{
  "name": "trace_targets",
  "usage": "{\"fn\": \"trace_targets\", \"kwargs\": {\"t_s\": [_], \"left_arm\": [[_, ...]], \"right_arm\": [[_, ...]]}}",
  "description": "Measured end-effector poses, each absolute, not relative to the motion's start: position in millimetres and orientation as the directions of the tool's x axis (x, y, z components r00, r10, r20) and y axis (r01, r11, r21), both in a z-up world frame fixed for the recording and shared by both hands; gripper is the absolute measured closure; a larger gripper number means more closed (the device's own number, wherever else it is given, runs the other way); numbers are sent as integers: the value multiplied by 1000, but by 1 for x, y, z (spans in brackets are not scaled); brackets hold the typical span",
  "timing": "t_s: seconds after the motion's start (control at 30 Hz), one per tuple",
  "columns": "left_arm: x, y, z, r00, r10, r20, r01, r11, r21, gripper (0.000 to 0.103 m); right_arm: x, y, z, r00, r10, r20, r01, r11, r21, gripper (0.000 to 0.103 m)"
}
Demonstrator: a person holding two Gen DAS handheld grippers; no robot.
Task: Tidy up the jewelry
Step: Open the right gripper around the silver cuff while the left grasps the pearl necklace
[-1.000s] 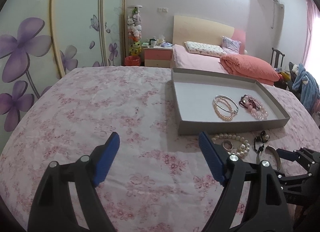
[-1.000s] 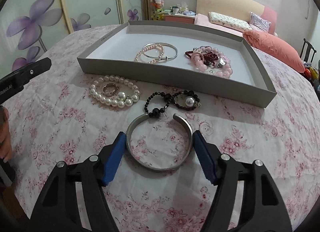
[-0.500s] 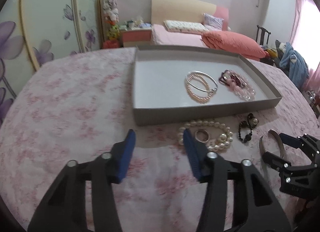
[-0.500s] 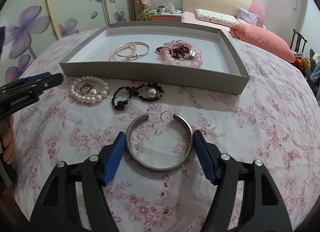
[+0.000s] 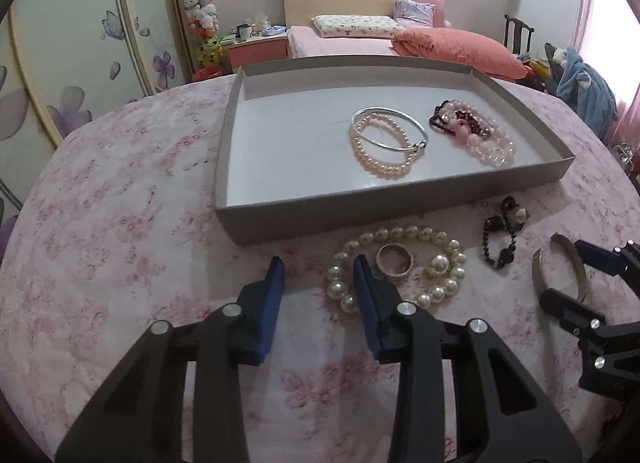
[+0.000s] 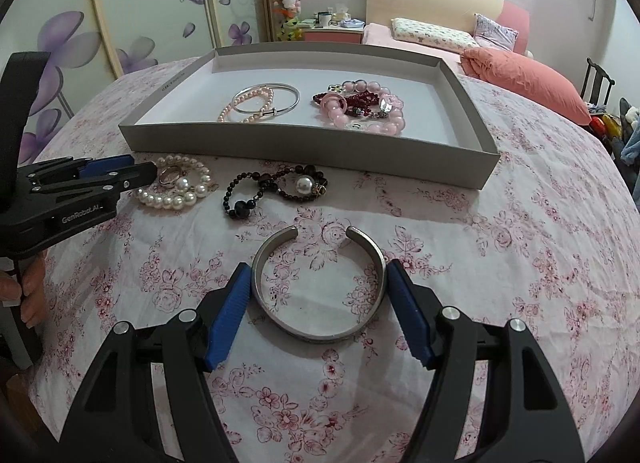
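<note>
The left gripper [image 5: 318, 271] is hanging low over the flowered cloth of the bench [image 5: 120, 223], its jaws partly apart and having just been closing, with only cloth showing in the gap between them. The white pearl bracelet [image 5: 400, 263] is lying just to the right of that gap; the right-hand finger is crossing the near-left arc of the pearls, and contact cannot be confirmed. A plain ring [image 5: 394, 261] is sitting inside the pearl loop. By judgement, the coming move depends on that offset: the jaws need to shift right before closing on the strand.

The right gripper [image 6: 318, 303] is standing with its jaws apart, straddling the silver cuff bangle [image 6: 318, 287]. The pads [image 6: 228, 311] are lying just beside the cuff's two sides; whether they are pressing cannot be told. The cuff's open gap is facing away from the gripper, toward the tray [image 6: 304, 141].

Count on the cloth in front of the tray: one pearl bracelet, one ring, one black bead bracelet [image 6: 276, 191], one cuff. Count inside the tray: one pink pearl bracelet [image 6: 248, 105] overlapped by one thin silver bangle [image 6: 268, 99], plus a tangle of pink and dark red beads [image 6: 364, 109] whose number of strands cannot be told.

The left gripper is nearer the pearls; the right is nearer the cuff.
</note>
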State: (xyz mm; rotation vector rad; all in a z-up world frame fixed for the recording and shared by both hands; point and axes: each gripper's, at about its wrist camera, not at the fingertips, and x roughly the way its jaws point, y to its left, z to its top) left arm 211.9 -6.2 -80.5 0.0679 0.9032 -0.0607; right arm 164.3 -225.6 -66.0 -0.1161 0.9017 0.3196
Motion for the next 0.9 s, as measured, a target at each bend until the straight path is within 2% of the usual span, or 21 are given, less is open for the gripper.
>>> {"fn": "trace_targets", "kwargs": {"t_s": [0.23,0.6,0.9], "left_arm": [[194,18,-79,619,41,-784,54,994,95,64],[184,33,-80,620,6,-785,43,998,41,54],[179,30,-79,620,0,-785,62,997,49,54]], "right_arm": [[167,-226,-67,580,213,-786,-310,950,29,35],[172,-229,-68,586,183,-789,-274,962,20,34],[171,-229,-68,587,180,-789,-272,962,18,33]]}}
